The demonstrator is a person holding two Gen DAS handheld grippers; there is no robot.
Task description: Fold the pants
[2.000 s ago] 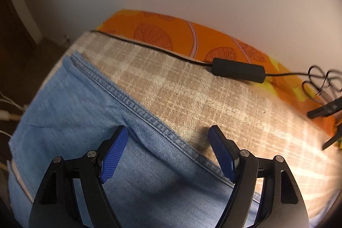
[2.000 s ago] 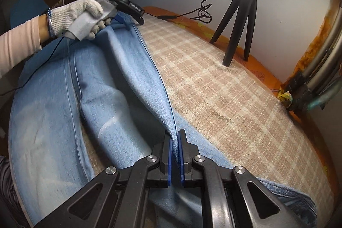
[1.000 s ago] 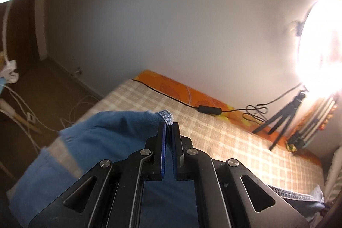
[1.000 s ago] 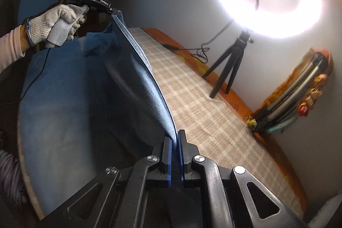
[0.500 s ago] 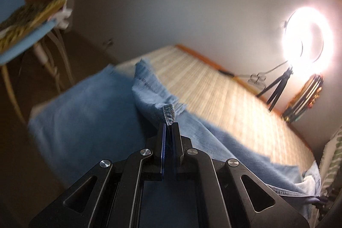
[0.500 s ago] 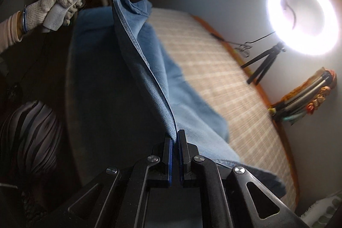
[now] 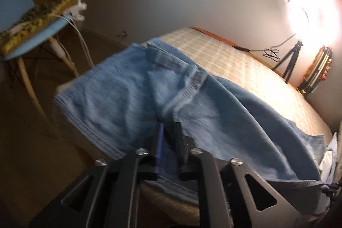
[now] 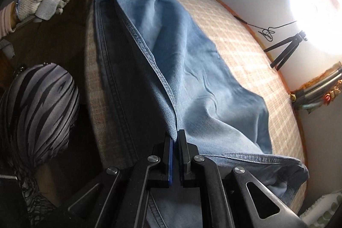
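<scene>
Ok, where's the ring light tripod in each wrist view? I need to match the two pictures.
Left wrist: the tripod stands at upper right, below the ring light, on the far side of the bed.
Right wrist: tripod at right edge, above middle, under the glare.
Shared landmark: the coiled black cable just left of it.

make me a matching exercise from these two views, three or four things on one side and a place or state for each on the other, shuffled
Things:
1. jeans
2. right gripper
3. ring light
4. blue chair

Place or state:
A. glowing by the wall, above a black tripod
B. shut on a seamed denim edge
C. spread over the checked bed cover
D. on the floor beside the bed, with a patterned cushion on its seat

Pairs: 1-C, 2-B, 3-A, 4-D
</scene>
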